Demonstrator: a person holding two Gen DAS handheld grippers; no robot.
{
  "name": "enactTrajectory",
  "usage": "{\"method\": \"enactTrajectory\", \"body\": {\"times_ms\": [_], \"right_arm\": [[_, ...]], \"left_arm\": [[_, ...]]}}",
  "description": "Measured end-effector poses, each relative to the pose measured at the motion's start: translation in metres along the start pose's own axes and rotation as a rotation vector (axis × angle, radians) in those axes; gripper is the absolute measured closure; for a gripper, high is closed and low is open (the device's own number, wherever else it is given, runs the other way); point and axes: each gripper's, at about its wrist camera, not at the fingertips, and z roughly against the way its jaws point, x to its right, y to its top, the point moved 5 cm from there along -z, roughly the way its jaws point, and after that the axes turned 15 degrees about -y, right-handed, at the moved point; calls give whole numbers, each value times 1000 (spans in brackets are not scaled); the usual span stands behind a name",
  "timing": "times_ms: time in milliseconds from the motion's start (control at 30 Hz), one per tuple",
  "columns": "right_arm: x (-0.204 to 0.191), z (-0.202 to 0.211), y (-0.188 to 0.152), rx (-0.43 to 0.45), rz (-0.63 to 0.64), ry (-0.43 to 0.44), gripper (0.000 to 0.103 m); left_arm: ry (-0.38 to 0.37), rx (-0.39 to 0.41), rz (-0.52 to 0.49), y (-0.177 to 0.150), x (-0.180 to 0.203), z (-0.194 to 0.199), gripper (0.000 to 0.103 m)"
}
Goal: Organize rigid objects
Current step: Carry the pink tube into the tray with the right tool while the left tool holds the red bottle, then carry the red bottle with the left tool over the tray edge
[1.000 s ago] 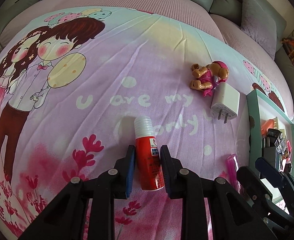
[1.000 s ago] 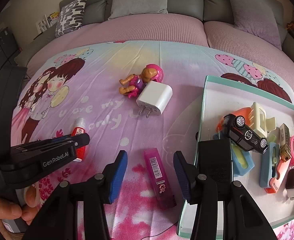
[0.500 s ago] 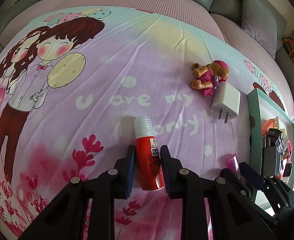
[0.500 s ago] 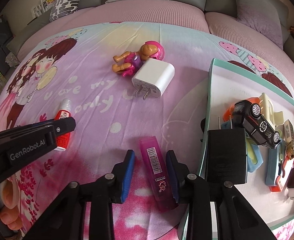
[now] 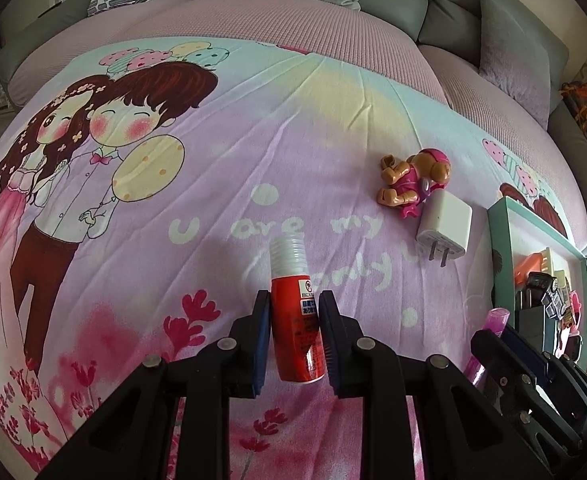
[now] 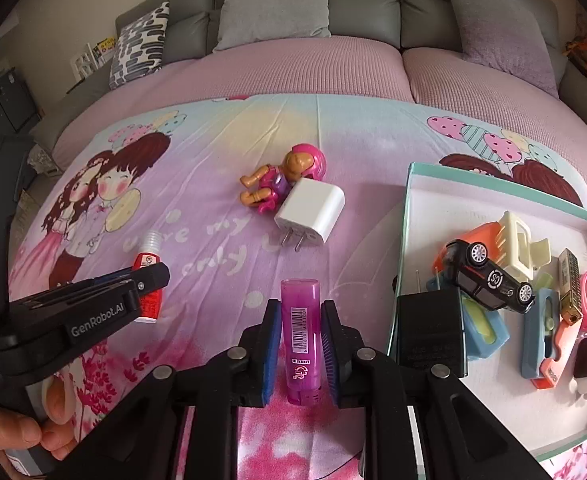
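Right wrist: right tongs [image 6: 300, 334] just closed onto purple tube [image 6: 299, 334] | left tongs [image 5: 294, 334] clamp red bottle [image 5: 295, 328]

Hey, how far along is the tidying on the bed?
Done: toy car and several small items lie in the tray. In hand: left gripper clamps the red bottle; right gripper, jaws just closing, grips the purple tube. Left: doll, white charger.
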Motion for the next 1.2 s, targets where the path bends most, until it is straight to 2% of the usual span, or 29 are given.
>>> {"method": "enactTrajectory", "body": {"times_ms": [100, 200, 300, 600, 733, 967, 1200], "right_arm": [[12, 17, 8, 51, -60, 10, 84], [29, 32, 14, 95, -127, 18, 91], [46, 42, 18, 126, -182, 22, 91], [77, 55, 19, 159, -269, 11, 91], [96, 68, 18, 190, -292, -50, 91], [140, 73, 8, 180, -376, -148, 91], [153, 62, 2, 139, -402, -145, 91]], "left_arm": [[-3, 57, -24, 7, 7, 17, 78], [-29, 99, -36, 11, 15, 31, 78], [-39, 126, -53, 13, 23, 42, 78], [-56, 153, -82, 14, 36, 53, 78], [-78, 164, -117, 14, 50, 58, 83], [-123, 130, -202, 6, 83, 48, 83], [-49, 68, -180, 5, 63, 16, 80]]}}
